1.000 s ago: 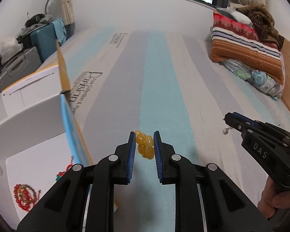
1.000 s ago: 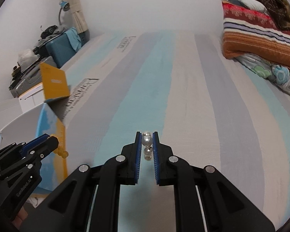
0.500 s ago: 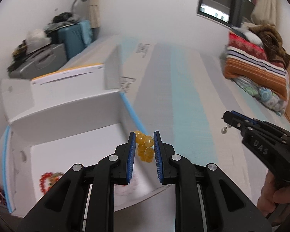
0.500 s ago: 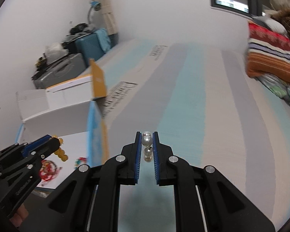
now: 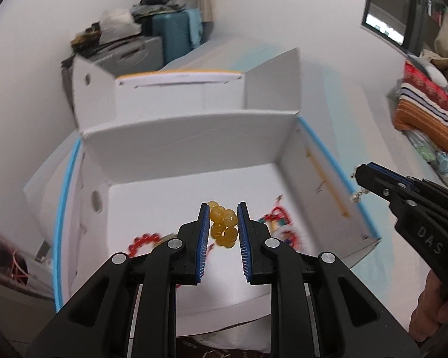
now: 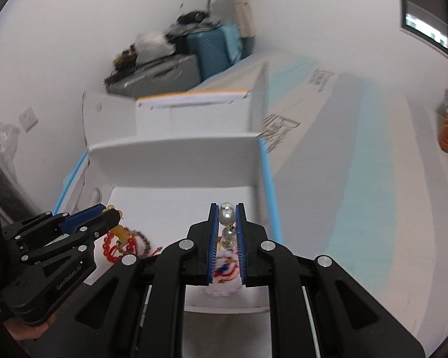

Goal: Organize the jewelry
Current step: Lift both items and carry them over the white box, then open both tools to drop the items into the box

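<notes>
A bedroom is shown: striped bed cover (image 6: 358, 179), suitcases (image 5: 164, 35) stacked in the corner, folded quilts (image 5: 427, 110) at the far right. An open white box (image 5: 194, 149) with blue-edged walls is seen at the bed's edge, flaps raised at the back.

The left gripper (image 5: 222, 226) is closed on a yellow bead bracelet (image 5: 223, 227), held above the box floor near the middle. The right gripper (image 6: 227, 223) is pinched narrow on a pearl piece (image 6: 227, 217); in the left view it sits just beside the box's right wall, in its own view the tips appear over the box's right part. Inside the box, a red bead bracelet (image 6: 113, 246) and a multicoloured bracelet (image 5: 279, 219) are already lying on the floor.

Step judged: carry-to-box, with release not yet done. The next move would call for lowering each piece a little and opening the jaws over bare floor, so that nothing lands tangled on the pieces already there.

Room: bare white floor is left behind the yellow beads, toward the back wall. The right wall's blue edge (image 5: 328, 161) is close to the right gripper and should be cleared before lowering. Both views are blurred, so exact height above the floor cannot be told.
</notes>
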`<state>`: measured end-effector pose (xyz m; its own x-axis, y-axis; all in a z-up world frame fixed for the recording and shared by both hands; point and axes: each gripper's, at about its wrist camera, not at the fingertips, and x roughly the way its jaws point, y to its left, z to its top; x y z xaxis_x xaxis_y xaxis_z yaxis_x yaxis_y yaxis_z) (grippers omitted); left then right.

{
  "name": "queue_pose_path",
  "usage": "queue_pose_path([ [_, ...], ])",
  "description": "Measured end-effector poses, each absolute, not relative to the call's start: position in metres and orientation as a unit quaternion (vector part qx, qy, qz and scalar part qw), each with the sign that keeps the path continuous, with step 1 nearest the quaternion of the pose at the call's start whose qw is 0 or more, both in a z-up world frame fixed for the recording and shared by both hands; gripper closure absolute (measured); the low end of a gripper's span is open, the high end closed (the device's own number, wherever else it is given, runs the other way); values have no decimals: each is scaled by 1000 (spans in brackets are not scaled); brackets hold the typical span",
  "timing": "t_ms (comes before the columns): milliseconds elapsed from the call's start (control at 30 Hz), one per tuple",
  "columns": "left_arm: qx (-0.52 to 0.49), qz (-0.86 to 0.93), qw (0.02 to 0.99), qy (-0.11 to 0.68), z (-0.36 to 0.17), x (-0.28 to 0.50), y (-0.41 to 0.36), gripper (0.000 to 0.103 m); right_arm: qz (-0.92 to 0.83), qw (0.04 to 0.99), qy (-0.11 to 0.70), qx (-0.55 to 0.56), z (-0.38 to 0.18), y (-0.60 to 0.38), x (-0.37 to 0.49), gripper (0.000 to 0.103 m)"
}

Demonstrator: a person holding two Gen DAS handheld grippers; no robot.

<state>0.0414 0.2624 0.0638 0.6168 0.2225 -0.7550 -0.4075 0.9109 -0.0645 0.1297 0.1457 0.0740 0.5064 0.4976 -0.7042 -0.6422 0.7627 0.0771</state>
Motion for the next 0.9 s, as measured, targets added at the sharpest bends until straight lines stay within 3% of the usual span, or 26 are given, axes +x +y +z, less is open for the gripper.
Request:
queue_pose_path([
  [433,-139,212,849,464,15,38,302,85,307,820,453,-168,8,207,140,93],
  [767,-152,214,843,470,4,37,312,83,296,815,465,-181,-10,219,141,91],
  [833,-153,222,844,463,6,35,313,83,296,817,460,-179,-9,217,141,71],
  [900,-148,231,843,462,6,34,313,75,292,824,455,-172,-5,212,140,64],
])
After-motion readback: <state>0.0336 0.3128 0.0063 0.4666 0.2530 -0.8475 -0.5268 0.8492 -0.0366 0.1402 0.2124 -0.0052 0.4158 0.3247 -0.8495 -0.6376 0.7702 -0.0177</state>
